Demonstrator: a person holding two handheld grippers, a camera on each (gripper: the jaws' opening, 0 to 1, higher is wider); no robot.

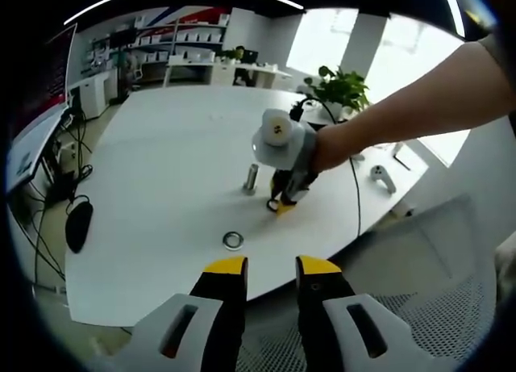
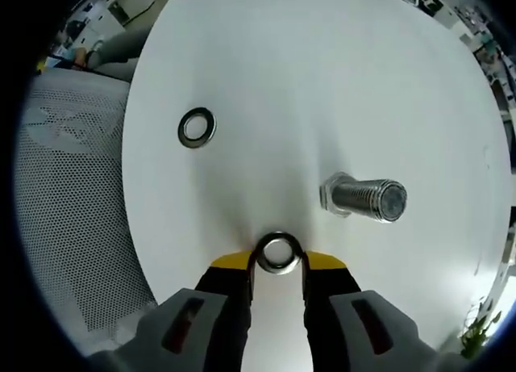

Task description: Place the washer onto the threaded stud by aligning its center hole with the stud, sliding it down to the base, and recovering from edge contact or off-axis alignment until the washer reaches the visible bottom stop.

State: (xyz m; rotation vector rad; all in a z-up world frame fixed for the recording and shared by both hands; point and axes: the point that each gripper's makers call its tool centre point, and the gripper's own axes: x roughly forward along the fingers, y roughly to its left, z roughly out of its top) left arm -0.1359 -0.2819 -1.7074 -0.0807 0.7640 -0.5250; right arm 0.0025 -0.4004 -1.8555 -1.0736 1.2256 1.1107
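In the left gripper view, a person's bare forearm reaches in from the upper right, its hand (image 1: 329, 146) wrapped around the right gripper (image 1: 280, 204); that gripper points down at a white round table (image 1: 161, 162), its yellow-tipped jaws at the table surface and pinching a small metal ring.

The right gripper view looks almost straight down its own jaws (image 2: 278, 263); they are closed on a washer (image 2: 278, 253), clamping its rim from both sides with its center hole facing the camera; whether this washer touches the table cannot be told.

The threaded stud (image 2: 364, 198) stands upright on the table on a hexagonal base, near the held washer and up and to the right of it in this view, not touching it; in the left gripper view the stud (image 1: 251, 178) stands just left of the right gripper's tips.

A second washer (image 2: 197, 127) lies flat on the table, well apart from the stud; the left gripper view shows it (image 1: 233, 240) near the table's near edge.

The left gripper (image 1: 270, 269) hovers off the table's near edge, above a mesh chair (image 1: 419, 307), its jaws parted and empty.
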